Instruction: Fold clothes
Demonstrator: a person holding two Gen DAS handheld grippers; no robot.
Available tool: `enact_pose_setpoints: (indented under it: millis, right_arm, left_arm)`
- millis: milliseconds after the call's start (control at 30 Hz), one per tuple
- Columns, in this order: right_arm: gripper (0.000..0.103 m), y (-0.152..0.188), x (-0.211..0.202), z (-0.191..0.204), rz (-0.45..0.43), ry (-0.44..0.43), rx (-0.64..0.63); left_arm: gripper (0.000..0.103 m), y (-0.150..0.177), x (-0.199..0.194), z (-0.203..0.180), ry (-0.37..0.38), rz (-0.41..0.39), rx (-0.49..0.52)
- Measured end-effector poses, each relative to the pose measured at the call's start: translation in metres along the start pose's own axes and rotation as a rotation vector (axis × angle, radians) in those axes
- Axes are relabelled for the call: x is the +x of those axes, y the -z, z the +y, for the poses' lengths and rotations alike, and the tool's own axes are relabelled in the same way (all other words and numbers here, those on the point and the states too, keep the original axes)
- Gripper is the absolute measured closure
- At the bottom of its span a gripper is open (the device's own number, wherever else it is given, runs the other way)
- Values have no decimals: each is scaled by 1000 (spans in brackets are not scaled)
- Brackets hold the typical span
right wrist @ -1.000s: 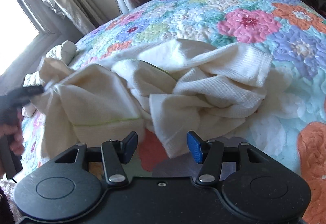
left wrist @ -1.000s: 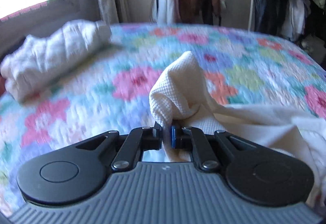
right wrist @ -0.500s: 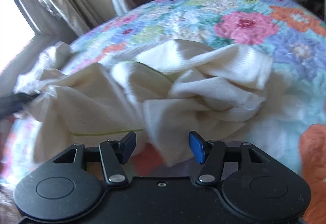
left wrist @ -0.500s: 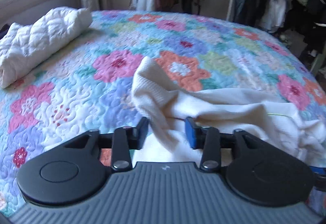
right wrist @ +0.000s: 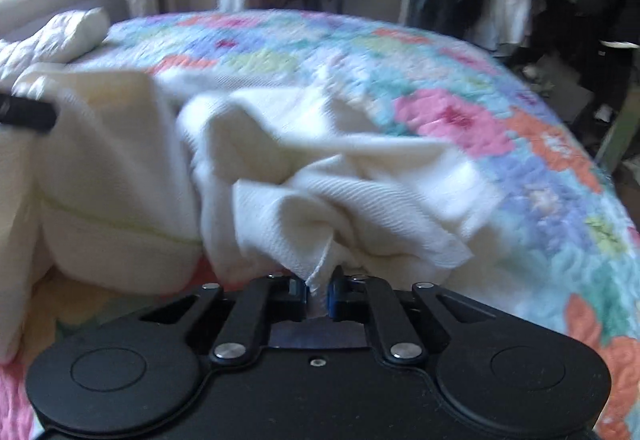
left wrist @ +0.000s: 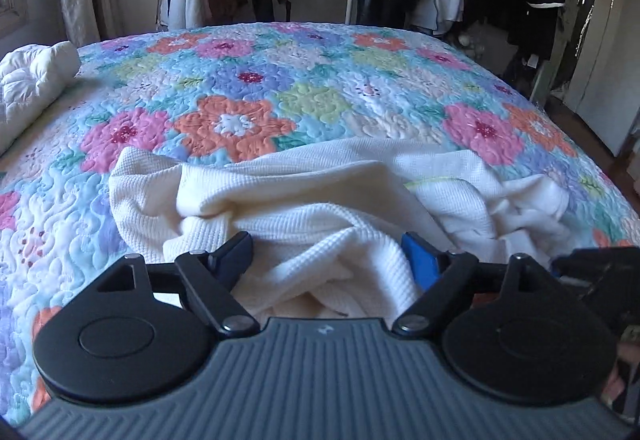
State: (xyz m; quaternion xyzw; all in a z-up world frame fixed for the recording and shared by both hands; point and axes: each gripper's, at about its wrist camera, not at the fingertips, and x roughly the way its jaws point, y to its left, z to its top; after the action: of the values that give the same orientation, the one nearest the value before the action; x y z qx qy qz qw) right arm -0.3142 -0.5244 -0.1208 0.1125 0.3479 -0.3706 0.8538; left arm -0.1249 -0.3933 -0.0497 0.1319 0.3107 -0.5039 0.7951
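The left gripper [left wrist: 326, 254] pointed forward and downward, its jaws just opened and standing wide apart, pads clear of the cloth [left wrist: 304, 199] lying between them. The right gripper [right wrist: 318, 286] also angled downward; its jaws had just closed, pinching a fold of the cloth between the blue pads. Its tip showed at the left view's right edge.

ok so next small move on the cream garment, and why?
Probably close the left gripper on the bunched fold between its fingers. Its jaws have just been opening and stand wide, gripping nothing, while the right gripper has just closed on an edge of the cream garment, which lies crumpled on the quilt.
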Motion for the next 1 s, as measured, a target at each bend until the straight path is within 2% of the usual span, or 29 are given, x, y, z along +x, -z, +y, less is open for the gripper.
enact_pose_setpoints:
  millis: [100, 233, 300, 400, 567, 600, 733, 767, 833, 933, 1000]
  right_arm:
    - [94, -3, -7, -9, 0, 12, 34]
    - [94, 0, -12, -17, -2, 13, 60]
    - [95, -2, -14, -21, -22, 23, 62]
    - [95, -7, -21, -24, -49, 35, 46]
    - [95, -10, -31, -33, -54, 66, 15]
    - [95, -10, -31, -36, -52, 65, 26]
    - [96, -12, -30, -44, -57, 59, 60]
    - [96, -13, -31, -46, -61, 57, 67]
    - [96, -15, -33, -49, -73, 65, 63]
    - [97, -15, -41, -60, -95, 111, 87]
    - [98, -15, -45, -75, -100, 97, 151]
  left_arm:
    - [18, -1, 1, 11, -2, -24, -56]
    - [18, 3, 8, 20, 7, 15, -105]
    - [17, 4, 8, 18, 2, 16, -96]
    - [8, 5, 9, 13, -20, 20, -72]
    - [8, 8, 12, 5, -4, 59, -13]
    - [13, 9, 13, 2, -19, 61, 8]
    - [52, 12, 11, -11, -72, 39, 96]
    - [57, 12, 9, -11, -74, 32, 100]
    - [84, 10, 5, -9, -116, 7, 90]
    - [89, 5, -7, -7, -259, -80, 123]
    - [90, 1, -13, -3, -309, -120, 134]
